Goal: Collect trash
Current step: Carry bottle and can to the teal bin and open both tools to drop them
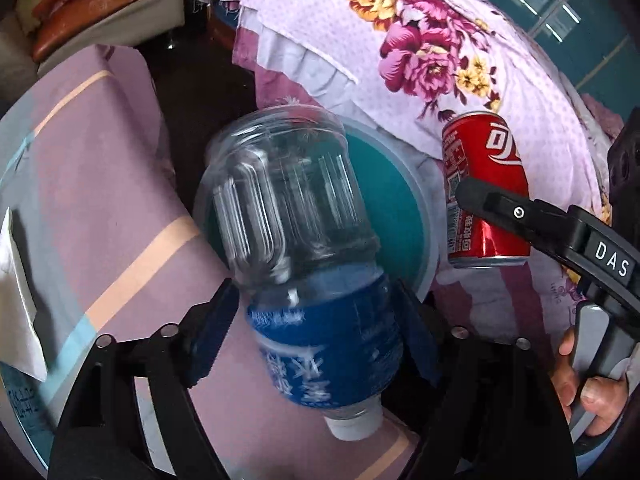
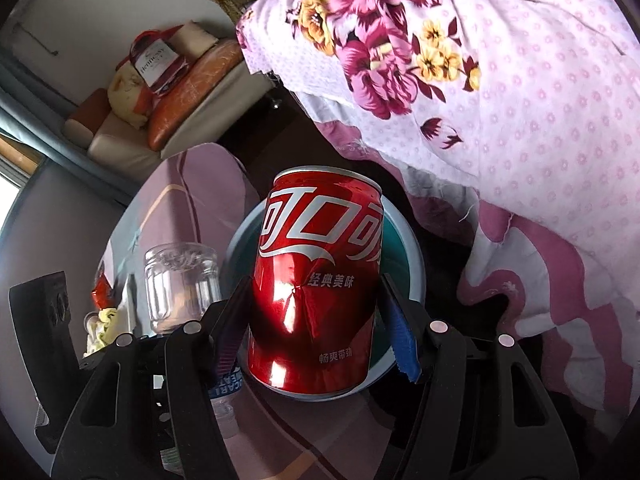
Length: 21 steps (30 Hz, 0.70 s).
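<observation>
A clear plastic bottle (image 1: 304,248) with a blue label hangs cap-end toward the camera between the fingers of my left gripper (image 1: 316,320). It is blurred, with a small gap at each pad, so the gripper is open. The bottle's base lies over a teal bin (image 1: 430,240) with a pale rim. My right gripper (image 2: 316,320) is shut on a dented red cola can (image 2: 316,288), held above the same bin (image 2: 416,276). The left wrist view shows the can (image 1: 484,184) to the right, and the right wrist view shows the bottle (image 2: 180,284) to the left.
A floral pink quilt (image 1: 420,40) hangs over the bin's far side. A pink striped cloth (image 1: 100,200) covers the surface on the left, with a white paper (image 1: 16,300) on it. Wrappers (image 2: 102,296) lie beyond the bottle. A sofa with cushions (image 2: 188,92) stands behind. A hand (image 1: 576,380) grips the right handle.
</observation>
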Available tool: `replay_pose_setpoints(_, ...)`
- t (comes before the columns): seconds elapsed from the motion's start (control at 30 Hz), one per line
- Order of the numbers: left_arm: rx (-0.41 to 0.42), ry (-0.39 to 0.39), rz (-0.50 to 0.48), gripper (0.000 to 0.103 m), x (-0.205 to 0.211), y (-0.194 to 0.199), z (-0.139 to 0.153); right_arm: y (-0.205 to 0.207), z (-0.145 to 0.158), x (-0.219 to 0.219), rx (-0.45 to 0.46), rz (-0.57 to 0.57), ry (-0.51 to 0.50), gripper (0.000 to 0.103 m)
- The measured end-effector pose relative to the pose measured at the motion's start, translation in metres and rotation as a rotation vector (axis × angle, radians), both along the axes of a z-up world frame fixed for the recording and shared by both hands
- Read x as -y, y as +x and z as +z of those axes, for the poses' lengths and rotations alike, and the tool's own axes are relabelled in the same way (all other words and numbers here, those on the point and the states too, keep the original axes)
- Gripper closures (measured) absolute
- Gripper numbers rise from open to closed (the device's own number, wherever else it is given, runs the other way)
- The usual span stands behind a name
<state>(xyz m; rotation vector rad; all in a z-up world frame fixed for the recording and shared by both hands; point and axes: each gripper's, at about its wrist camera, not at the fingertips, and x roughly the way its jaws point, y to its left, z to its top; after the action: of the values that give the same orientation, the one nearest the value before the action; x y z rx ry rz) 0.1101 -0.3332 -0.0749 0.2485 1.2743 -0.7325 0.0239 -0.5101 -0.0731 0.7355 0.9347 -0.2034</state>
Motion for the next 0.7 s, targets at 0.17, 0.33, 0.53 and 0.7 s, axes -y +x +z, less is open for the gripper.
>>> replay_pose_setpoints(0.17,-0.004,-0.012,0.021,0.020,-0.005,0.004,0.003,0.003,-0.006,-0.001,-0.014,0.000,0.001,0.043)
replay_pose_setpoints(0.33,0.025,-0.035,0.059,0.012,-0.017,0.007,0.013,0.005,-0.007,-0.005,-0.025,0.006,-0.002,0.043)
replay_pose_setpoints(0.53,0.022,-0.072,0.107,0.012,-0.042,0.007,0.022,0.010,-0.007,-0.016,-0.042,0.034,-0.009,0.043)
replay_pose_setpoints(0.7,0.004,-0.094,0.165,0.011,-0.073,0.006,0.026,0.016,-0.010,-0.027,-0.067,0.056,-0.009,0.043)
